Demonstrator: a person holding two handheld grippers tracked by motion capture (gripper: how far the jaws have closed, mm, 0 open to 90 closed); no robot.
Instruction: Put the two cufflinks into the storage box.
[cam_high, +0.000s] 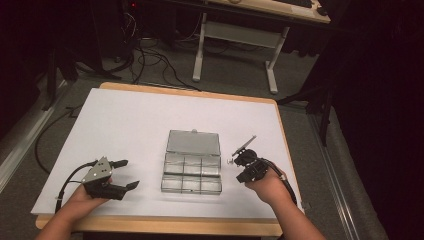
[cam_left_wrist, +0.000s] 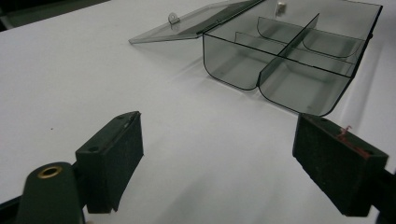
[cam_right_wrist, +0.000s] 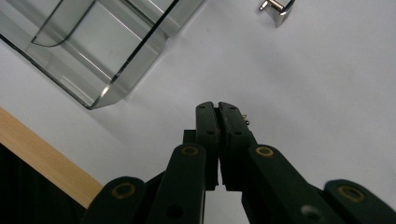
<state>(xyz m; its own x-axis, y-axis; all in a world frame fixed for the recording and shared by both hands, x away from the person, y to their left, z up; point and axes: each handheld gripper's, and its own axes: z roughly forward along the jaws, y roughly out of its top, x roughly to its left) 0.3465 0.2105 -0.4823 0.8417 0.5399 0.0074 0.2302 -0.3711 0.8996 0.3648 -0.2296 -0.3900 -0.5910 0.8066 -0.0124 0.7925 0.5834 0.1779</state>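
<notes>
Jaws of the left gripper (cam_high: 126, 174) stand wide apart; the right gripper (cam_right_wrist: 217, 106) has its pressed together on nothing. Between them, a clear compartment box (cam_high: 191, 172) lies open on white sheeting over a wooden table (cam_high: 165, 226). Behind, cables (cam_high: 150, 57) trail across grey floor. Close up, the right gripper view catches a small metal clip (cam_right_wrist: 276, 9).

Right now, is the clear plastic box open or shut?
Open: the box has its lid folded back flat on the table, compartments exposed.

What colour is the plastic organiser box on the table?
The organiser box is see-through smoky grey, clearest in the left gripper view.
</notes>
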